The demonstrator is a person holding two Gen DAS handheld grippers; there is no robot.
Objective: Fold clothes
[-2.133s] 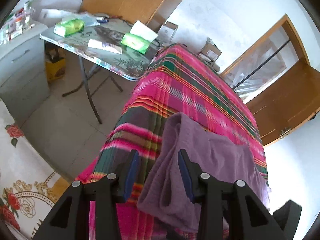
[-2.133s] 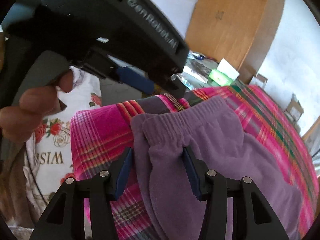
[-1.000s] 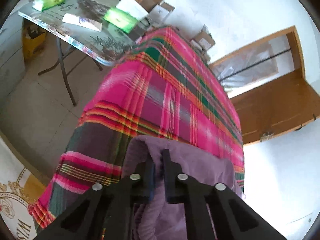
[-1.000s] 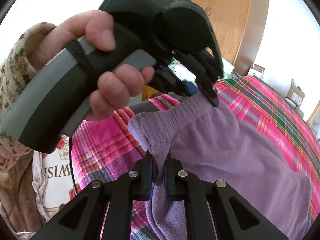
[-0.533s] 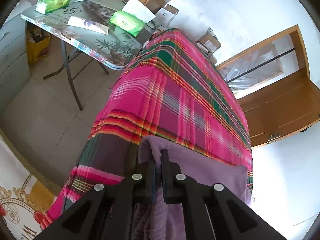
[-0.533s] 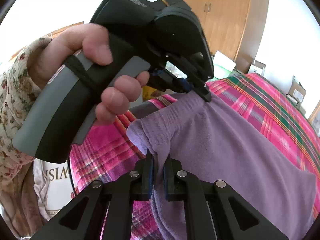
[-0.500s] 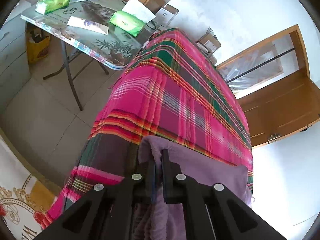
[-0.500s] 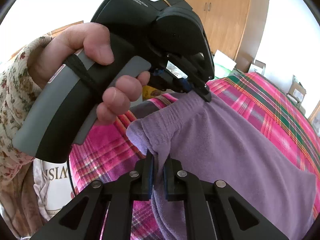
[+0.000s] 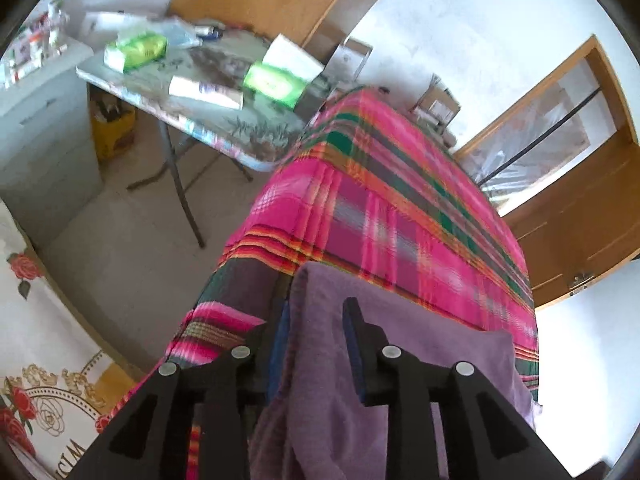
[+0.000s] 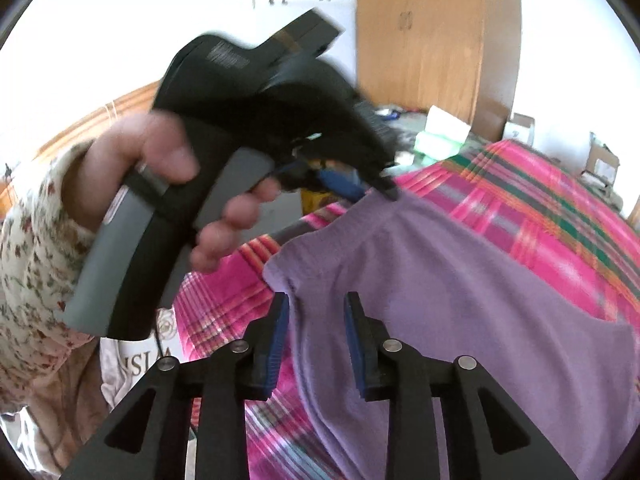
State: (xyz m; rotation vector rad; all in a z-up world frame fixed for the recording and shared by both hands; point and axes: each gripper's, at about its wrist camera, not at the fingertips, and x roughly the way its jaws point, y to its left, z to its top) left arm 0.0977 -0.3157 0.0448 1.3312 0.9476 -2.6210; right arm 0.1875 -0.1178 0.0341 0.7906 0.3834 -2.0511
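Left wrist view: purple garment [image 9: 400, 344] lies on the plaid pink blanket [image 9: 384, 216] at its near end, one edge running up between the fingers of the left gripper [image 9: 316, 344]. Jaws opening, about half apart; cloth sits in the gap and lies against the left pad, clear of the right one. Picture slightly smeared, so contact on the left pad is uncertain. Folding table [image 9: 208, 120] with green packets [image 9: 272, 80] stands beyond the blanket's far left corner.

Right wrist view: right gripper [image 10: 316, 340] also opening, jaws half apart, the garment's [image 10: 460, 280] near corner between them and free of both pads. Left hand [image 10: 160, 176] in a floral sleeve [image 10: 28, 264] holds the other gripper at the garment's far corner.
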